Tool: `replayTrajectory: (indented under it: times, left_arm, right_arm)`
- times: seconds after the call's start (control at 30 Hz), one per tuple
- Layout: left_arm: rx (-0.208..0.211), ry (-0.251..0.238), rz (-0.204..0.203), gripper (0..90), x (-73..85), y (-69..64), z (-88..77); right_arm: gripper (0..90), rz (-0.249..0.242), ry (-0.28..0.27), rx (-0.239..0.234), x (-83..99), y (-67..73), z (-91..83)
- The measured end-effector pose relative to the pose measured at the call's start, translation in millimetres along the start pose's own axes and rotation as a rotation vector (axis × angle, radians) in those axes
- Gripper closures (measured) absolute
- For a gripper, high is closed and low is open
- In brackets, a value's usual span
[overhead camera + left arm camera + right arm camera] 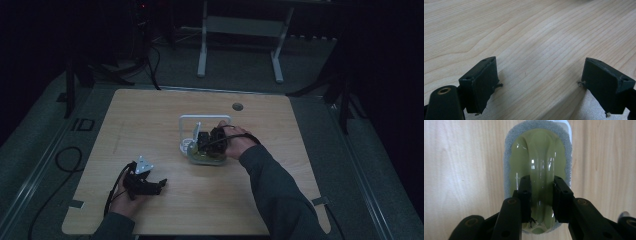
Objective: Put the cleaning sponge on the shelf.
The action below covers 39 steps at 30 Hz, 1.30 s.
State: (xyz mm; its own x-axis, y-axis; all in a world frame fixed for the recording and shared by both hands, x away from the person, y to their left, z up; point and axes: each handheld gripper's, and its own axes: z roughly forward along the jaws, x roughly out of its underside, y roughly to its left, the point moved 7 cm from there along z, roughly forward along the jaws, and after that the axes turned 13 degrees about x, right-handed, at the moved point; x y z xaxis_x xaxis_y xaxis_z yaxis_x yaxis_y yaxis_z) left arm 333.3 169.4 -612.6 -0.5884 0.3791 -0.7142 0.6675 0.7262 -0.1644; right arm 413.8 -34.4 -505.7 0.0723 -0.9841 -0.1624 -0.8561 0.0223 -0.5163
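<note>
High view: right gripper [214, 141] down on the green scrubber [209, 156], beside a white rack [200, 120]; left gripper [145, 184] parked apart. Left gripper view: jaws spread wide over bare table [529, 32] — idle. Right gripper view: jaws clamped on the scrubber's raised handle [541, 187], directly beneath — likeliest for lifting.

- A dim recording lab, not a home: a lone pale wooden counter [150, 115] stands on grey carpet [310, 65].
- Black stand legs [70, 90] flank it; cables [65, 160] trail the floor.
- A white metal frame [240, 30] stands behind in darkness.
</note>
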Motion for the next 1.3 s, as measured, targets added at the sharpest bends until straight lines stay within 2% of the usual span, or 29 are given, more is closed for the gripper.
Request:
replayTrajectory:
  times: [0.2,0.37,0.47,0.57,1.0,1.3]
  left_arm:
    - [0.000,0.000,-0.001,13.7,0.0,-0.1,0.0]
    - [0.000,0.000,0.000,13.7,0.0,0.0,0.0]
    - [0.000,0.000,0.000,13.7,0.0,-0.1,0.0]
    - [0.000,0.000,0.000,13.8,0.0,0.0,0.0]
    - [0.000,0.000,0.000,13.8,0.0,-0.1,0.0]
    - [0.000,0.001,0.000,13.7,0.0,-0.1,-0.1]
  right_arm:
    - [71.5,-0.007,0.001,0.016,-2.9,-3.7,0.0]
    - [71.5,-0.018,0.007,0.055,-4.0,-6.2,1.3]
    - [71.5,-0.015,0.007,0.057,-4.0,-6.5,1.5]
    - [71.5,-0.022,0.005,0.077,-4.8,-7.7,4.3]
    - [71.5,-0.033,0.013,0.097,-8.6,-8.1,15.9]
    - [71.5,-0.051,0.020,0.139,-9.0,-9.9,22.9]
